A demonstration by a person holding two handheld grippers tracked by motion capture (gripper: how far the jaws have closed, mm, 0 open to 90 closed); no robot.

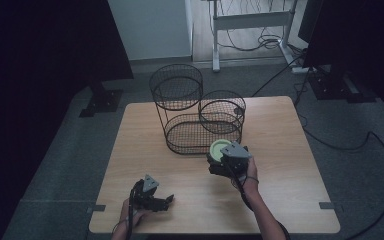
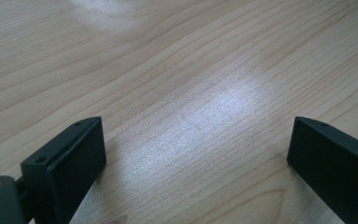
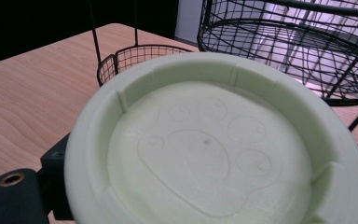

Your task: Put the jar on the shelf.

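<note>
Right claw clamps the green dish just short of the wire rack. Left claw, jaws spread and empty, sits over bare worktop near its front edge.

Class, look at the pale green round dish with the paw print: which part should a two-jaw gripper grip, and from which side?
Grip the green dish across its raised outer rim, jaws on opposite sides, coming from its near edge. The rim is thick and upright, while the paw-print floor is flat. The right gripper appears to hold it this way.
</note>
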